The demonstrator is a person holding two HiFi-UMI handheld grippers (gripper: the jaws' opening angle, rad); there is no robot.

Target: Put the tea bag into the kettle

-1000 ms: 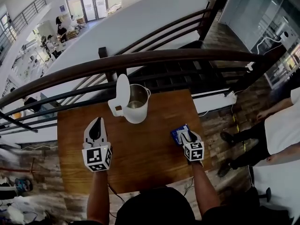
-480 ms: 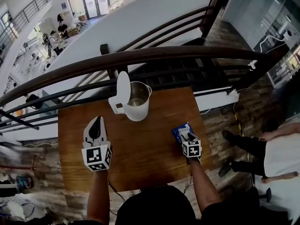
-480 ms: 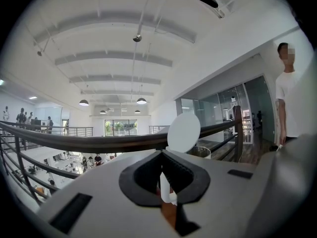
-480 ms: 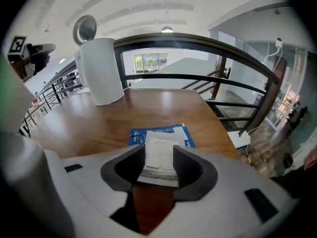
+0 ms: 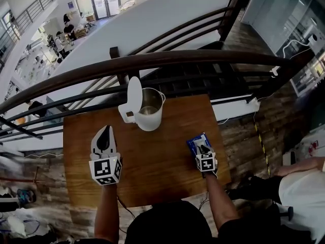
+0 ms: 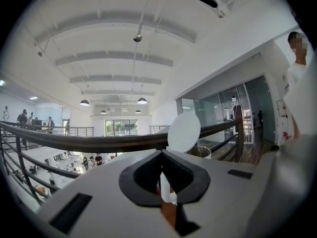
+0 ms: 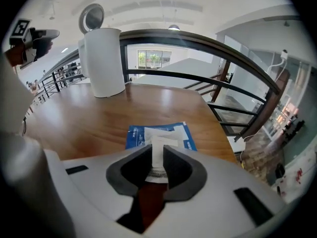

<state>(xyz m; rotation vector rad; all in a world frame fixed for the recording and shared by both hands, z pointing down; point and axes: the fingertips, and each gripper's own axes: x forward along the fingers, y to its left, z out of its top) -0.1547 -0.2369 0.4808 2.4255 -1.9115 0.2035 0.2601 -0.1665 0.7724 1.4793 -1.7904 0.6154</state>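
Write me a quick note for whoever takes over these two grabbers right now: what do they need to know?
Left gripper: jaws together, nothing in them, at the left side of the table, pointing toward the kettle.
Right gripper: jaws closed on the tea bag, which lies on its blue wrapper near the table's right edge.
Kettle: at the table's far edge, lid flipped up, mouth open.
Done: tea bag gripped, not yet lifted.
Left: lift it, carry it to the kettle, drop it in.
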